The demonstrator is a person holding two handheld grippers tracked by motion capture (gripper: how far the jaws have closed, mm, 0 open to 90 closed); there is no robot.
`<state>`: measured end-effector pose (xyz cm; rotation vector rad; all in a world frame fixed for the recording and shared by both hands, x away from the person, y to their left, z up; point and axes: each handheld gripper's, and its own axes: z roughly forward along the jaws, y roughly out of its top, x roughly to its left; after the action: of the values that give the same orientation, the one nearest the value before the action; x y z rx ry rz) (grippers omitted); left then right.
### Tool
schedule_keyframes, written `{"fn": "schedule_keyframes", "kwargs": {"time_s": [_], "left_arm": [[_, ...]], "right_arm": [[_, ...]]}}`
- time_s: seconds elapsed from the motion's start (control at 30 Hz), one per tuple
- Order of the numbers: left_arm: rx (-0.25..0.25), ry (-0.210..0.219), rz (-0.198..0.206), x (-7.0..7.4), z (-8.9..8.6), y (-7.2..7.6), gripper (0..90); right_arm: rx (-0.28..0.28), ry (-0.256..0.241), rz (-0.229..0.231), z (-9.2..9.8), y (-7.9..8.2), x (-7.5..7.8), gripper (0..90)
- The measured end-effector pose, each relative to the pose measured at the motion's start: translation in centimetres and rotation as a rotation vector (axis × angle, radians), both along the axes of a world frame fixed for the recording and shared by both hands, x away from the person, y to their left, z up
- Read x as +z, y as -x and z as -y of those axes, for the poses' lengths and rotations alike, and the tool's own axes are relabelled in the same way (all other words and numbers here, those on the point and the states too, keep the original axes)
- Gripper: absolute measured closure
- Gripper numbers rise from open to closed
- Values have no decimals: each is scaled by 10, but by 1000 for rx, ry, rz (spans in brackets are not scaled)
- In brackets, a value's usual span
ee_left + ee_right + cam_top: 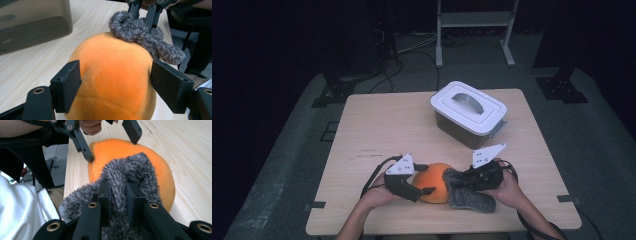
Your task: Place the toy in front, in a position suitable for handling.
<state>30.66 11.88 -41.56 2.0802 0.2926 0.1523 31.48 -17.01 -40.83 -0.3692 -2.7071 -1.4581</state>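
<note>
The round orange plush cushion (435, 182) lies on the near edge of the pale wooden table (382, 125), just in front of the person. A shaggy grey fuzzy cloth (469, 196) is draped against its right side and partly over the top.

The right gripper (118, 192) has its jaws drawn narrow, pinching a fold of the grey cloth. The left gripper (115, 82) stands wide, one jaw on each side of the cushion. From where the camera sits I can't quite tell whether the pads are pressing the plush or just flanking it.

If the aim is to part cloth from cushion, the left should steady the cushion firmly on both flanks while the right lifts the cloth up and away rather than dragging it sideways; the pile looks clingy and could pull the soft cushion along.

Farther back, well apart, sits a white-lidded translucent plastic storage box (468, 113) with its handle folded flat and lid on. Nothing lies between it and the cushion, though the closed lid would bar anything going in.
</note>
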Motion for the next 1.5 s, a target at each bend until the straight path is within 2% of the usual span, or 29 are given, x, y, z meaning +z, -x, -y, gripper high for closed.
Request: {"fn": "schedule_keyframes", "kwargs": {"time_s": [0.23, 0.37, 0.47, 0.6, 0.67, 0.9, 1.0, 1.07, 1.13, 1.23, 1.3, 1.37, 1.5], "left_arm": [[-24, -9, -22, -5, -1, 0, 279], [-61, -29, -25, -6, 2, 4, 279], [-67, -37, -25, -5, 2, 4, 275], [-43, -20, -15, 2, -1, 3, 240], [-18, -43, -20, 3, -1, 2, 206], [-34, -72, -36, -4, 2, 3, 231], [-41, -76, -37, -5, 4, 4, 230], [-44, -77, -42, -5, 3, 4, 230], [-50, -80, -41, -6, 3, 4, 230], [-53, -79, -43, -6, 4, 4, 221], [-49, -75, -41, -7, 5, 4, 205], [-50, -77, -38, -7, 5, 4, 188], [-37, -73, -34, -4, 4, 3, 128]], "right_arm": [[-16, 18, -30, 10, -6, -1, 755], [-36, -18, -6, 11, -4, 9, 754], [-34, 3, 13, 3, -2, 8, 748], [-20, 15, 5, 2, -1, 5, 750], [-9, 18, -4, 3, -1, 3, 750], [1, 26, -40, 11, -5, 0, 745], [-24, 36, -62, 20, -11, -5, 742], [-48, 47, -60, 25, -13, -7, 742], [-61, 36, -55, 28, -12, -5, 742], [-53, -18, -30, 22, -7, 5, 743], [-32, -35, -9, 14, -2, 9, 740], [-20, -22, 10, 6, 2, 9, 730], [-16, -14, -12, 6, 0, 3, 739]]}}
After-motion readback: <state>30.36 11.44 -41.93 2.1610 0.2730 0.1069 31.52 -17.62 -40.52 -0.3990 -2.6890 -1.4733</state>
